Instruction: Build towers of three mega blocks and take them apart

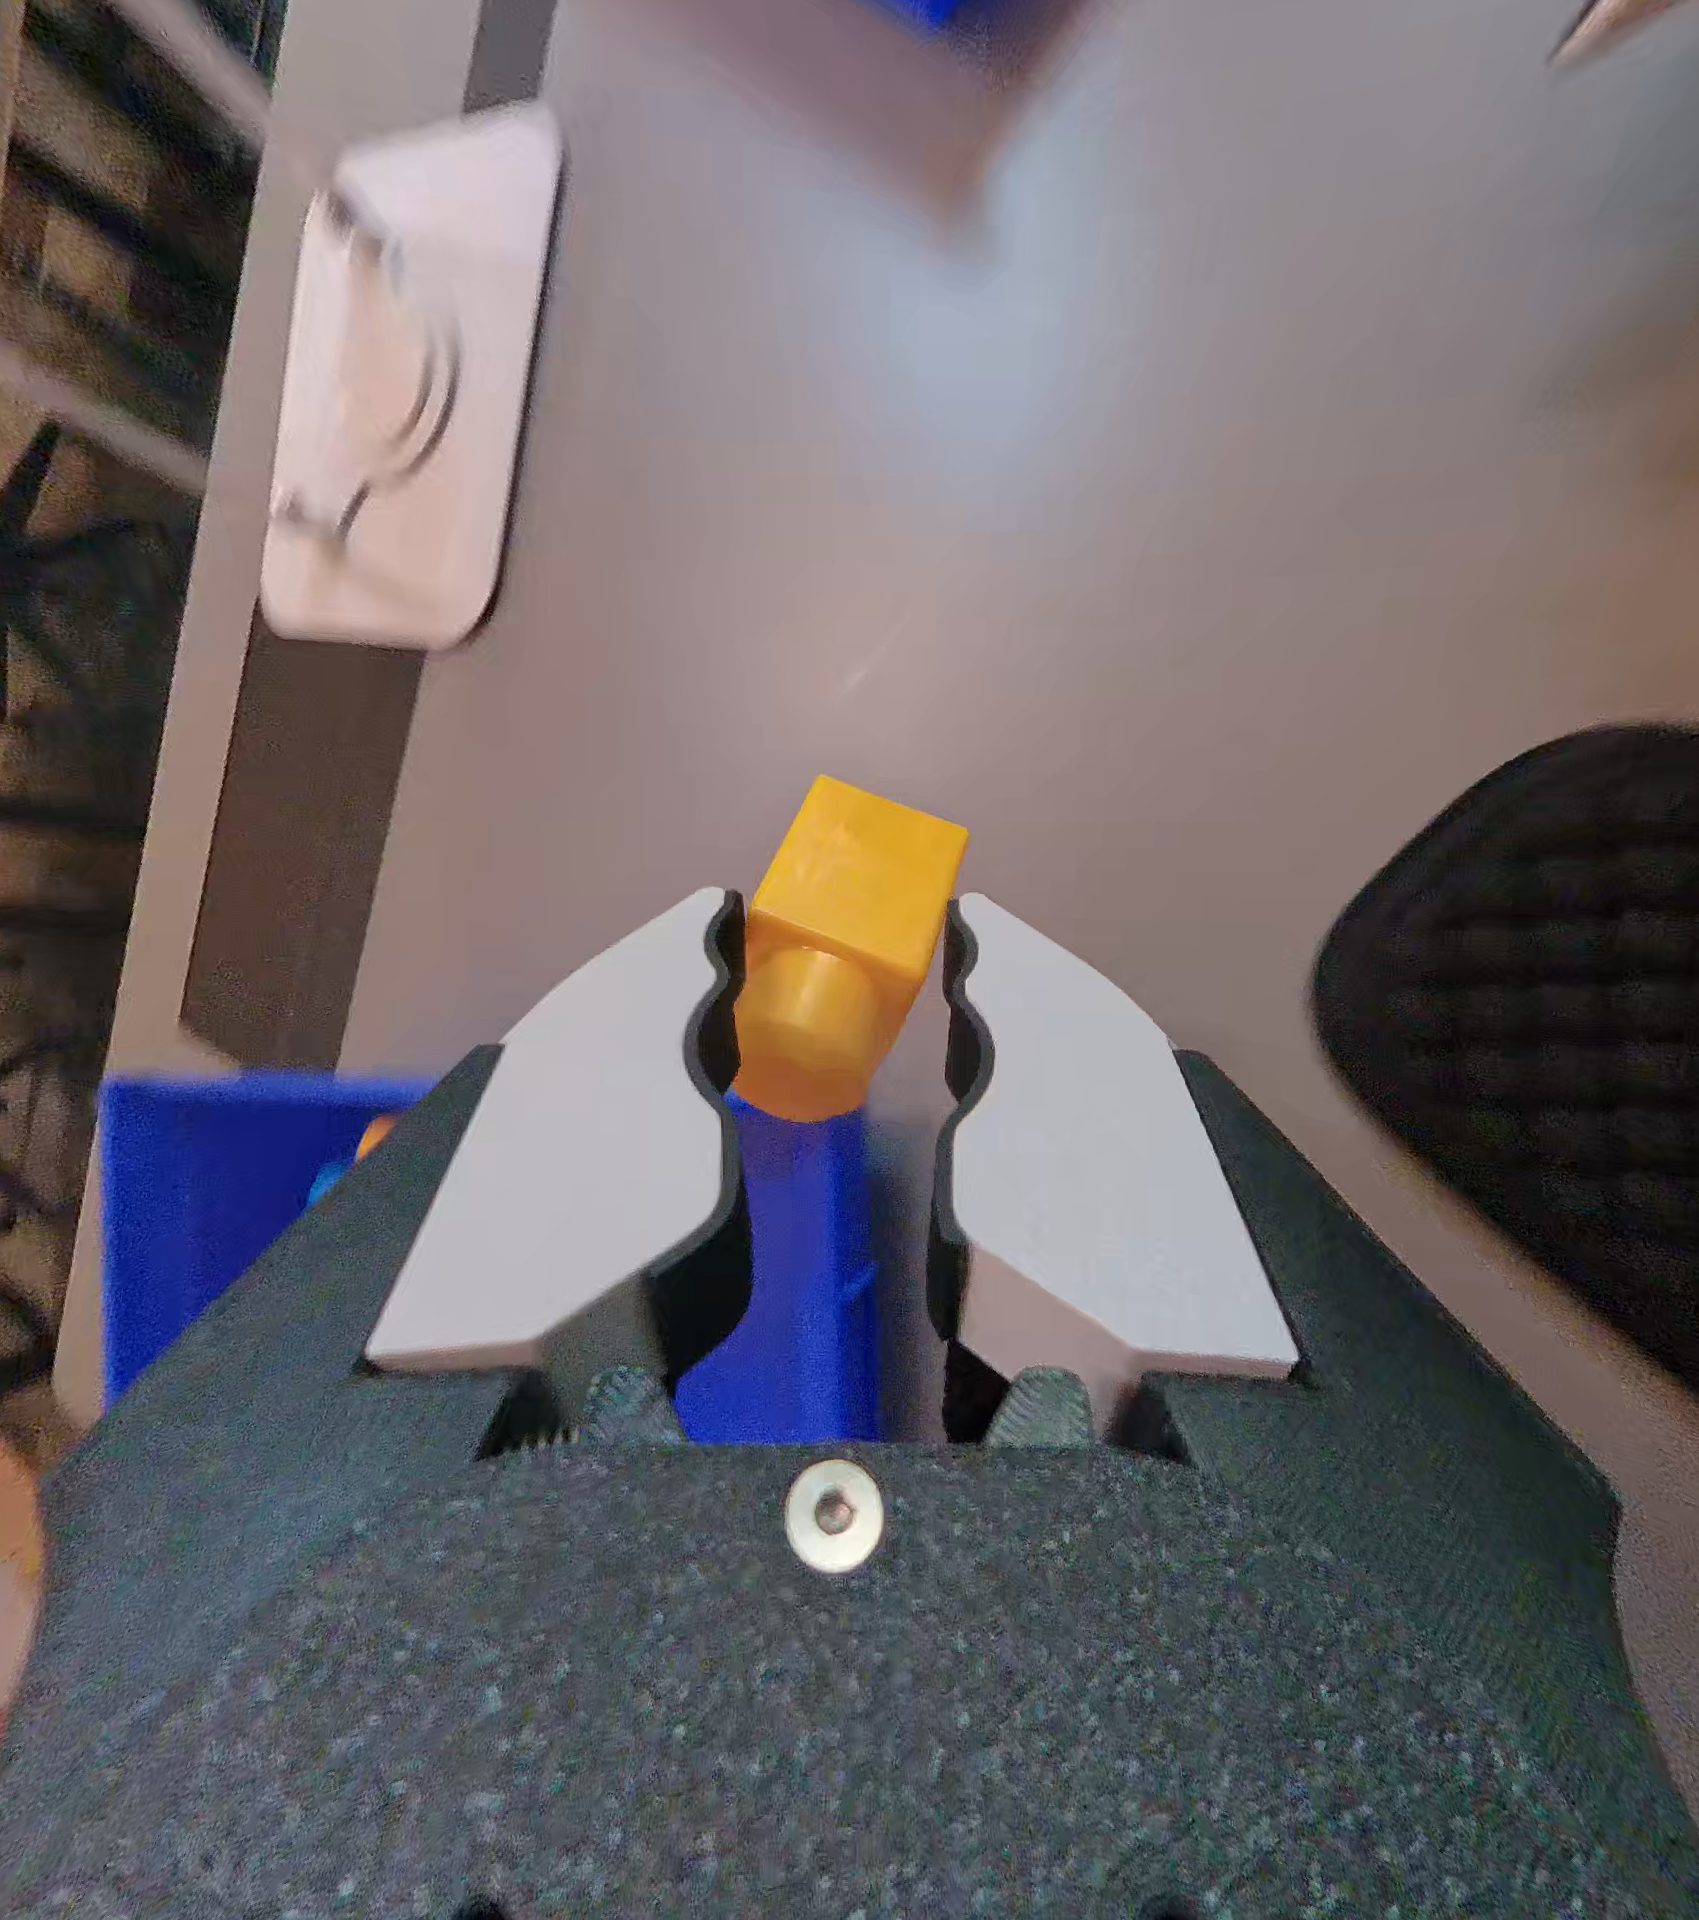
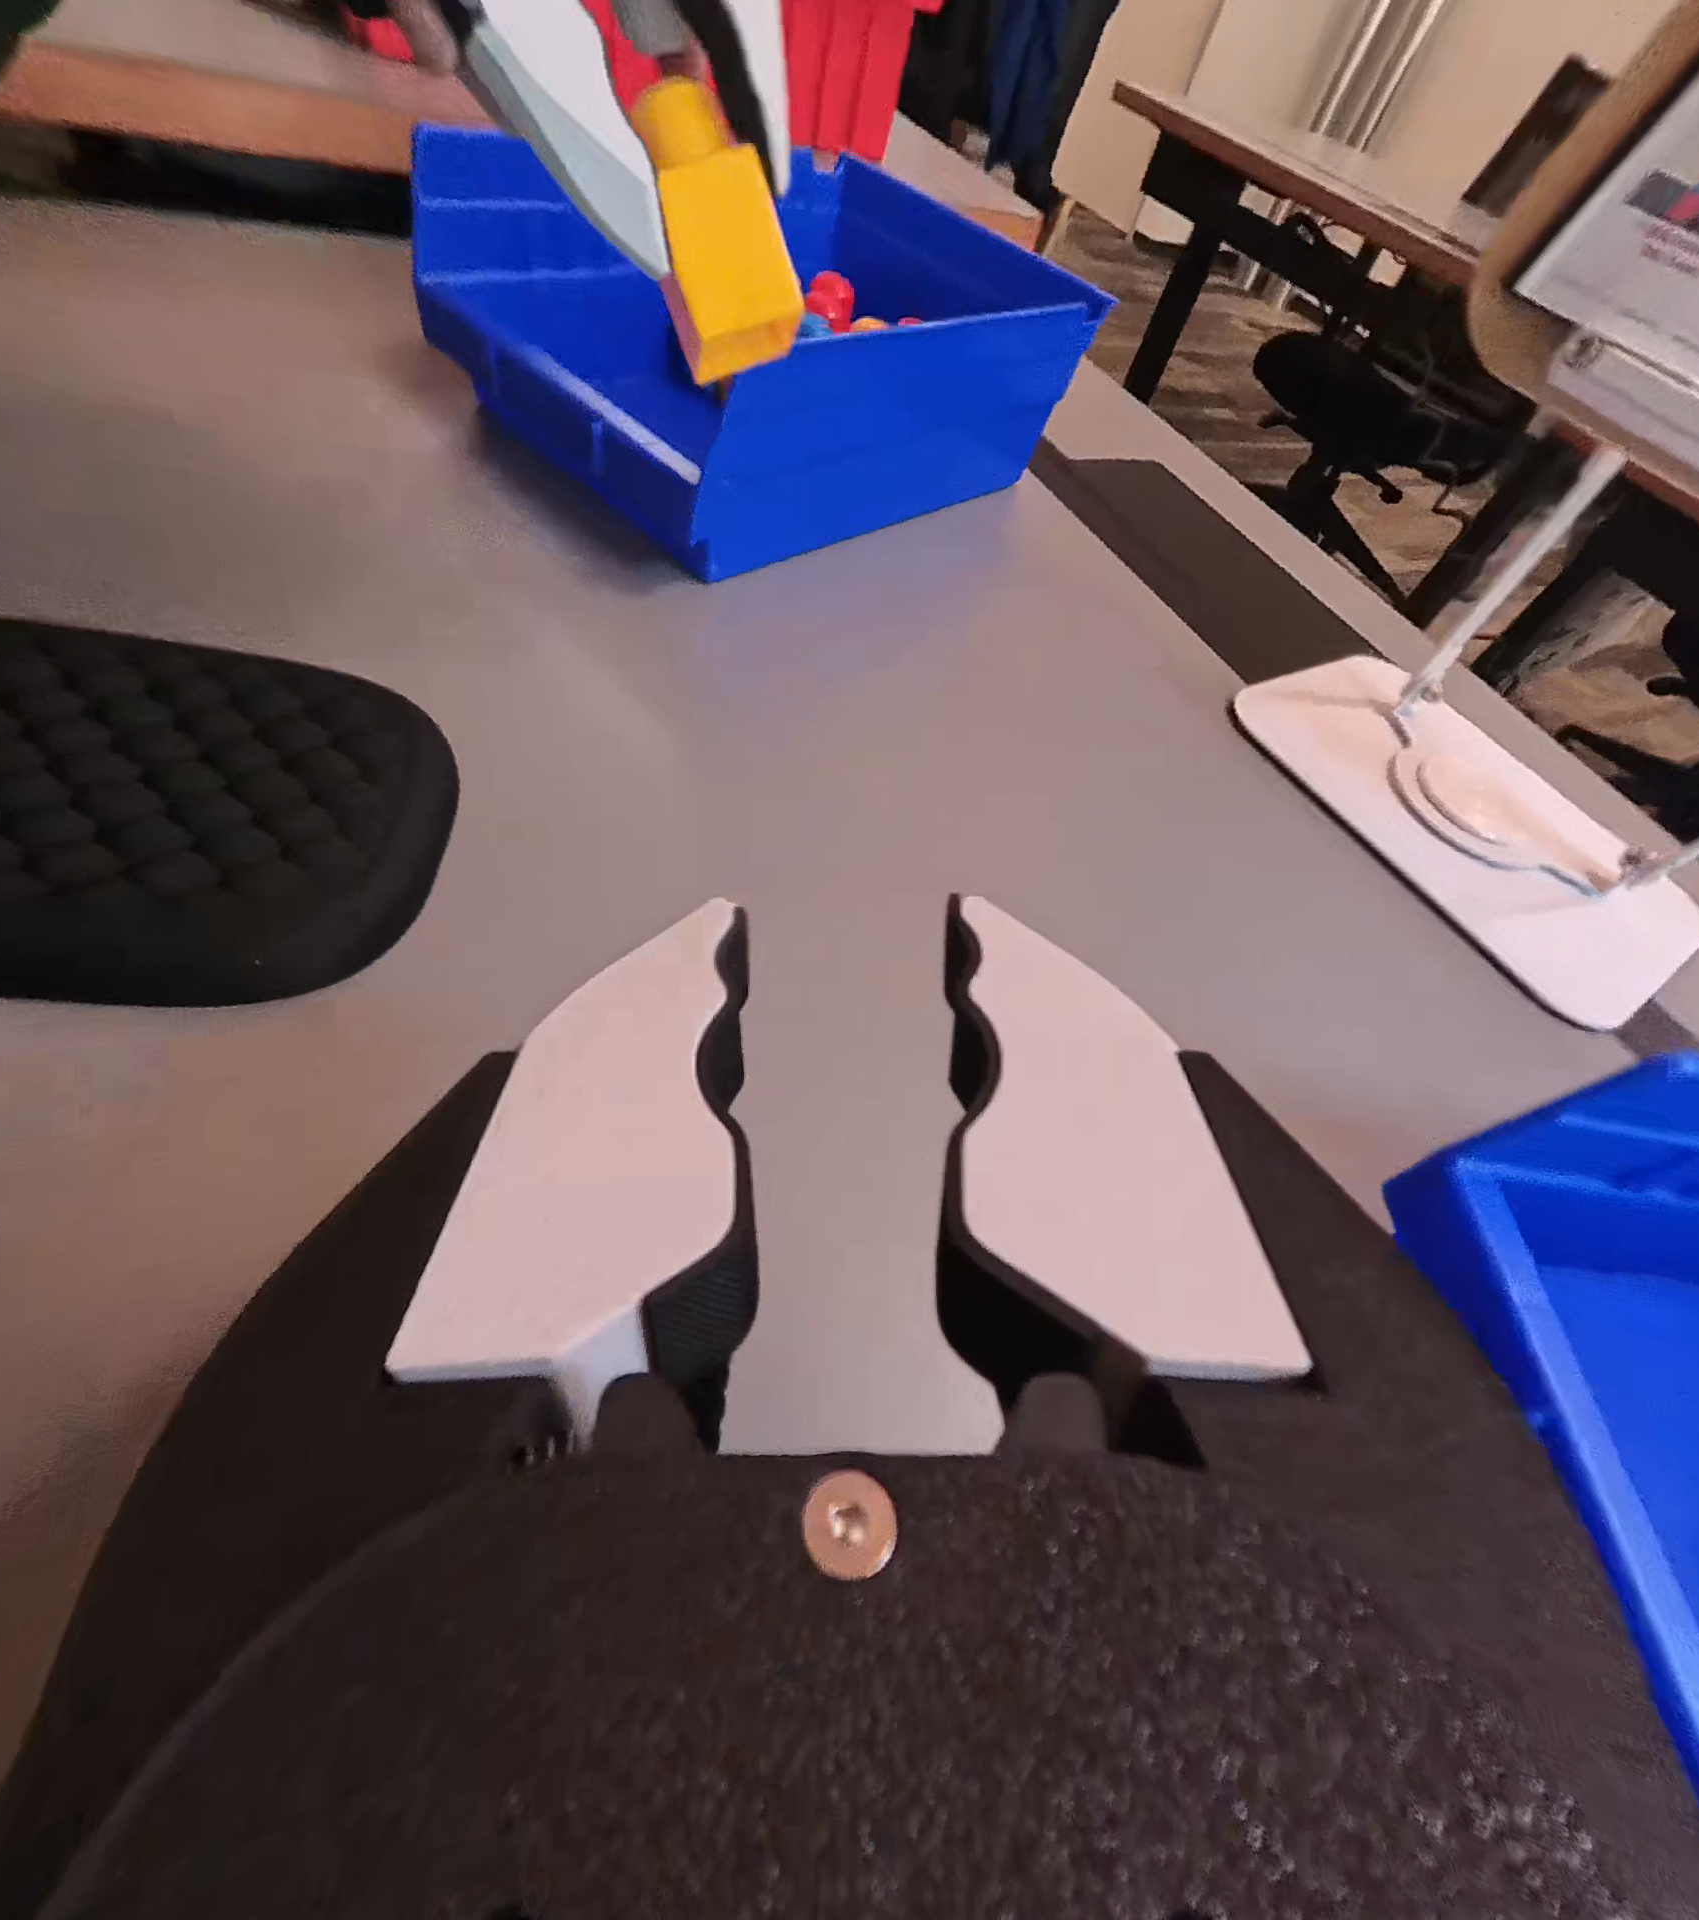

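Grey and smooth, the bench (image 2: 824, 748) holds a blue bin (image 2: 886, 436) at the far side with small bright blocks (image 2: 840, 307) inside. My left tool (image 1: 845, 909) is pinching a yellow block (image 1: 850, 935) between its tips. The block's round knob points back at me. From my other side I see that tool (image 2: 720, 218) up in the air over the blue bin, with the yellow block (image 2: 731, 260) tilted and lifted clear of everything. My right tool (image 2: 847, 909) is spread apart with nothing in it, and it hangs low over the bare bench. A black bumpy pad (image 2: 128, 821) lies on the bench near it. A second blue bin (image 2: 1676, 1382) sits just beside my right tool. A white stand base (image 2: 1510, 862) rests by the bench's edge.
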`<state>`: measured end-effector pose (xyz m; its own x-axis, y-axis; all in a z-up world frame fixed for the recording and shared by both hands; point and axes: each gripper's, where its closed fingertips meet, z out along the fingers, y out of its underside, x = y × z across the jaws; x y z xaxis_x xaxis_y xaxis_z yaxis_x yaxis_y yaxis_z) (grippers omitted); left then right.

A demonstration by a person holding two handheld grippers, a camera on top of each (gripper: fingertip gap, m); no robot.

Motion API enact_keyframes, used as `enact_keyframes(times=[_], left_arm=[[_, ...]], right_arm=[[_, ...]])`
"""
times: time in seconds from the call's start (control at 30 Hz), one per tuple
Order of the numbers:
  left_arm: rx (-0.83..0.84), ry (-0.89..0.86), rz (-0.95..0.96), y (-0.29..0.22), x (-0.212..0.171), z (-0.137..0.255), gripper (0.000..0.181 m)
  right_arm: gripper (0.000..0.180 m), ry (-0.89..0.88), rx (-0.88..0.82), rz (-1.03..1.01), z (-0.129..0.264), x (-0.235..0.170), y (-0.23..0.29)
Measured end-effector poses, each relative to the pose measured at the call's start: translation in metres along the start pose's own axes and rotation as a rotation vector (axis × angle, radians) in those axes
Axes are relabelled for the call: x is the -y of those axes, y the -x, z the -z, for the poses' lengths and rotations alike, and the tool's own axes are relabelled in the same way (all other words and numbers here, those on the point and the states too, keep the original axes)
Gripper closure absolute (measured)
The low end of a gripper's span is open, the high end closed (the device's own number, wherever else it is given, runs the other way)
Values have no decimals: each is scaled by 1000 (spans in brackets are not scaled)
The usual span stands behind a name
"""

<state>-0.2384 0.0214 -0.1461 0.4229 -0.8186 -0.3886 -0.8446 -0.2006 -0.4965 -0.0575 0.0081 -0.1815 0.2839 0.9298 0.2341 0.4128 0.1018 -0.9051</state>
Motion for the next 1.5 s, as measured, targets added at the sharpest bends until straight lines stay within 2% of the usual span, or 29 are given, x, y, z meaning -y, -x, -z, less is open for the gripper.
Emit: enact_keyframes(times=[0.13,0.2,0.27,0.3,0.37,0.5,0.6,0.67,0.73,0.9,1.0,1.2,1.3,1.37,1.5], left_arm=[[-97,-105,-82,-56,54,-20,144],[-168,-137,-105,-81,72,-31,144],[-201,-156,-119,-95,83,-38,144],[-219,-167,-124,-101,87,-40,144],[-282,-198,-122,-112,92,-39,145],[-224,-263,-65,-88,87,-28,143],[-48,-254,75,-24,57,-12,144],[106,-180,190,31,16,-1,145],[189,-95,310,74,-33,8,145],[226,189,485,132,-157,7,134],[186,287,507,140,-202,-8,132],[144,391,440,146,-226,-43,127],[124,480,422,146,-238,-60,131],[153,534,384,150,-245,-64,141],[195,480,400,155,-228,-57,147]], right_arm=[[128,34,24,126,-17,17,24],[118,61,26,184,-29,21,34],[114,85,25,230,-41,19,39],[117,83,34,242,-45,17,42],[140,59,55,264,-46,14,46],[143,34,55,240,-35,14,35],[142,8,20,162,-23,13,14],[142,-19,-3,101,-13,15,-2],[142,-49,-20,48,-3,16,-14],[142,-97,-36,-44,10,16,-32],[142,-105,-29,-71,10,15,-34],[142,-78,-10,-48,3,7,-29],[142,-64,-8,-38,1,3,-28],[142,-65,-11,-36,2,3,-29],[142,-91,-21,-51,6,5,-33]])
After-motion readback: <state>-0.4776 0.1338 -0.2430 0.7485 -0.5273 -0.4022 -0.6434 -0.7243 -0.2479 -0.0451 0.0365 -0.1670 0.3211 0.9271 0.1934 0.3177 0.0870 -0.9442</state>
